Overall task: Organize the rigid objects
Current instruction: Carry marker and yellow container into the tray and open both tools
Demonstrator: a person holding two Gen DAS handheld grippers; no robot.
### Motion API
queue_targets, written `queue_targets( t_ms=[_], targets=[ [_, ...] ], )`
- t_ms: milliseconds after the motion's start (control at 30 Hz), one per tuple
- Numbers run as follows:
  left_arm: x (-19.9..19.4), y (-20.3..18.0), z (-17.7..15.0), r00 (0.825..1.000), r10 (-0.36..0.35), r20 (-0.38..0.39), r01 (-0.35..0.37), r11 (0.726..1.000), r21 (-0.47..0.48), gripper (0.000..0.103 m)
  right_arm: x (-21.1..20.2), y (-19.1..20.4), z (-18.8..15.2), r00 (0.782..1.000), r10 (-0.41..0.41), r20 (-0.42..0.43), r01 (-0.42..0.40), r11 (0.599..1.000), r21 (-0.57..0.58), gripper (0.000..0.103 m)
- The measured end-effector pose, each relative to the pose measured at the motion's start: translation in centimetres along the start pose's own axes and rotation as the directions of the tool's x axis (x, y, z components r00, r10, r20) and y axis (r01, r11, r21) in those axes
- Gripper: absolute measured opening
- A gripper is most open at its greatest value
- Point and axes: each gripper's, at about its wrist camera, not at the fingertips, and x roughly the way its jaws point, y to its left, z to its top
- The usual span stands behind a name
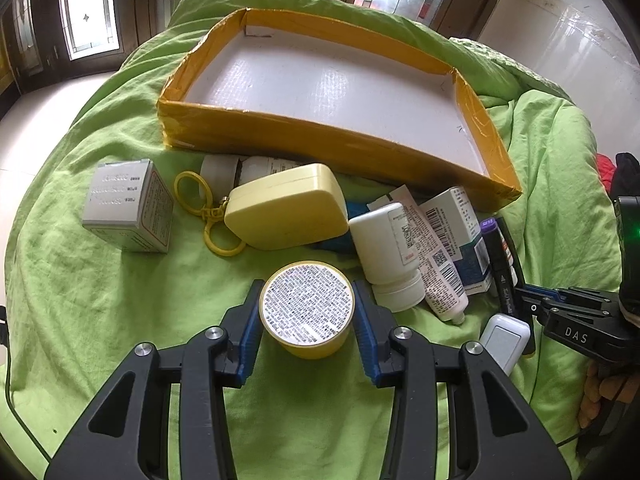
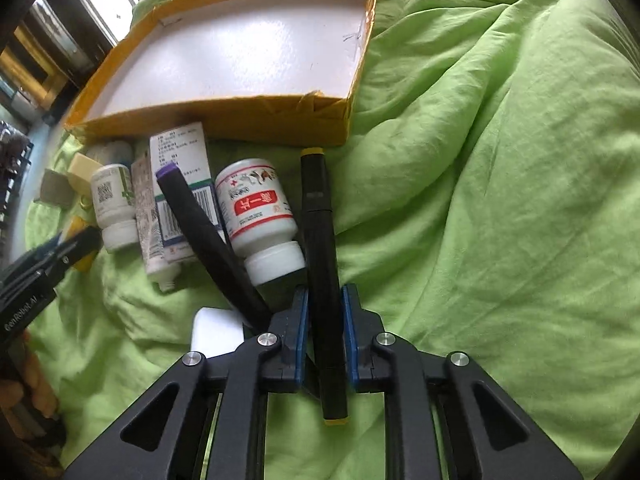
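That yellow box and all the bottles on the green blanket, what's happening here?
A person is sorting small items with a clamp tool in each hand. The left gripper is closed on a round yellow jar. The right gripper has shut on a black marker with yellow ends. The box holds nothing yet; bottles, a tube, a yellow case and a second marker lie in front of it on the blanket.

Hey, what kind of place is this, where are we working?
Probably a room in a home, worked on a bed: a rumpled green quilt is the work surface, with a stained-glass door and glossy pale floor beyond.
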Motion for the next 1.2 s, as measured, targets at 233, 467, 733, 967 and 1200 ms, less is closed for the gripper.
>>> queue_targets(
  t_ms=[233, 467, 733, 967, 1200],
  targets=[
    [-1.3, 0.1, 0.2, 0.998, -0.021, 0.051, 0.022, 1.000, -0.007, 0.039, -2.7, -1.2, -0.7, 0.995, 0.064, 0.073, -0.066, 0.997, 0.030, 0.013],
    [-1.4, 0.1, 0.5, 0.998, -0.024, 0.056, 0.024, 1.000, -0.012, 0.039, -4.3, -2.3, -1.6, 0.984, 0.148, 0.098, -0.152, 0.988, 0.039, 0.013],
    [-1.9, 0.1, 0.6, 0.996, -0.043, 0.078, 0.043, 0.999, 0.000, 0.039, -5.7, -2.0, -2.0, 0.964, 0.241, 0.113, -0.249, 0.967, 0.057, 0.013],
    [-3.2, 0.0, 2.4, 0.992, -0.063, 0.111, 0.062, 0.998, 0.012, 0.039, -7.9, -0.3, 0.8, 0.943, 0.277, 0.182, -0.287, 0.958, 0.029, 0.013],
    [-3.8, -0.3, 5.7, 0.988, -0.068, 0.138, 0.065, 0.998, 0.022, 0.039, -8.4, 1.0, 4.9, 0.927, 0.275, 0.255, -0.292, 0.956, 0.033, 0.013]
  ],
)
